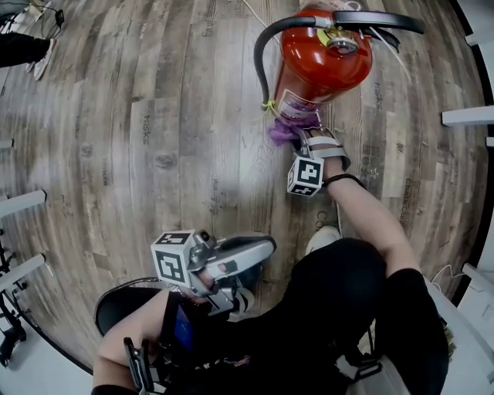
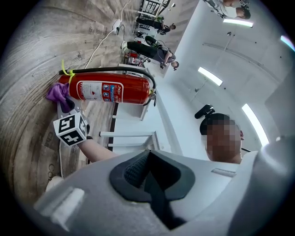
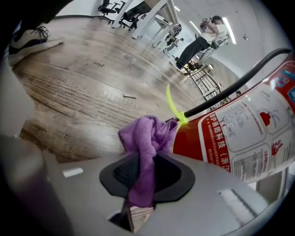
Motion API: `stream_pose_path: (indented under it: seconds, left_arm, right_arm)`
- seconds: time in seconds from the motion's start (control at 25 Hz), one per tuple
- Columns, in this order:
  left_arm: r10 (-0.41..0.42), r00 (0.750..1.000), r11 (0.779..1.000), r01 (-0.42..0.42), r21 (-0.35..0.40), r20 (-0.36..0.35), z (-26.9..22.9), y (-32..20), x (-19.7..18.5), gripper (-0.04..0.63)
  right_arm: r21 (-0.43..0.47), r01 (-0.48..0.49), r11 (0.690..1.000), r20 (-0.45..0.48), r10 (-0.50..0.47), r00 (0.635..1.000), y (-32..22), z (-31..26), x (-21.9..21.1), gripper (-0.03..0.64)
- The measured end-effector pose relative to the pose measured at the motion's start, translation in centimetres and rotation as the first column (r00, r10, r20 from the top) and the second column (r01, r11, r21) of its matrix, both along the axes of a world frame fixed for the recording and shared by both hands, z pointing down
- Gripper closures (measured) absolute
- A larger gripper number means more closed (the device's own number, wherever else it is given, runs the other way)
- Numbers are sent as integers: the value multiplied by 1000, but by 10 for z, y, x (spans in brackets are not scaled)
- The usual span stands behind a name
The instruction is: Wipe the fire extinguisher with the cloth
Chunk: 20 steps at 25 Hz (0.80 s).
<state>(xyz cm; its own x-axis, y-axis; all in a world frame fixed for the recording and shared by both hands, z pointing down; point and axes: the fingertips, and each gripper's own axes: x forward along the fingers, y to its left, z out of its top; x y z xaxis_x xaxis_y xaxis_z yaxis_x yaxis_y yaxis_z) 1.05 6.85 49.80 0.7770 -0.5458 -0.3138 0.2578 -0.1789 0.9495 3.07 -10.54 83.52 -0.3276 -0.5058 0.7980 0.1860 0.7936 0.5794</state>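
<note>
Between right tool [image 3: 146, 177] jaws, purple cloth [image 3: 145, 137] beside extinguisher [image 3: 242, 133]

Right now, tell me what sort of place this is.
Probably an open office or lab workspace: a wood-look floor, black office chairs at white desks in the background, and long ceiling lights overhead.
</note>
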Motion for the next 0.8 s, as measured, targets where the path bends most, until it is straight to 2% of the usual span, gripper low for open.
stream_pose_path:
  seconds: [0.08, 0.16, 0.24, 0.28, 0.36, 0.44, 0.52, 0.6, 0.68, 0.76, 0.8]
  left_arm:
    - [6, 1000, 1000, -6, 4, -3, -1, -1, 0, 597]
    - [11, 1000, 1000, -11, 5, -5, -1, -2, 0, 597]
    - [15, 1000, 1000, -15, 8, -7, -2, -3, 0, 597]
    - [14, 1000, 1000, -14, 9, -9, -3, -4, 0, 597]
    - [14, 1000, 1000, -14, 12, -16, -5, -7, 0, 597]
    - [19, 999, 1000, -18, 22, -28, -9, -9, 4, 597]
    - [28, 999, 999, -26, 31, -46, -16, -11, 7, 597]
    - [28, 997, 999, -27, 27, -69, -22, -16, 9, 597]
    - [28, 995, 1000, -26, 17, -93, -24, -23, 8, 597]
    - [36, 994, 999, -35, 16, -104, -20, -22, 8, 597]
    - [41, 994, 999, -40, 18, -105, -18, -20, 9, 597]
  right_arm:
    - [-18, -30, 999, 18, 30, 999, 1, -7, -1, 537]
    - [-71, -83, 994, 76, 88, 993, 0, -20, -3, 536]
    - [-192, -170, 967, 199, 208, 958, -3, -53, -11, 537]
    - [-277, -206, 939, 272, 282, 920, -5, -79, -18, 537]
    - [-458, -215, 863, 410, 420, 810, -9, -145, -34, 537]
    - [-600, -159, 784, 515, 531, 673, -14, -222, -45, 537]
    - [-711, -82, 698, 565, 637, 524, -20, -296, -53, 537]
    - [-810, -21, 586, 534, 752, 387, -28, -349, -58, 538]
    - [-884, 34, 465, 456, 846, 275, -37, -376, -64, 537]
    - [-924, 107, 368, 382, 903, 197, -38, -384, -71, 537]
    - [-934, 136, 330, 350, 922, 164, -36, -383, -73, 535]
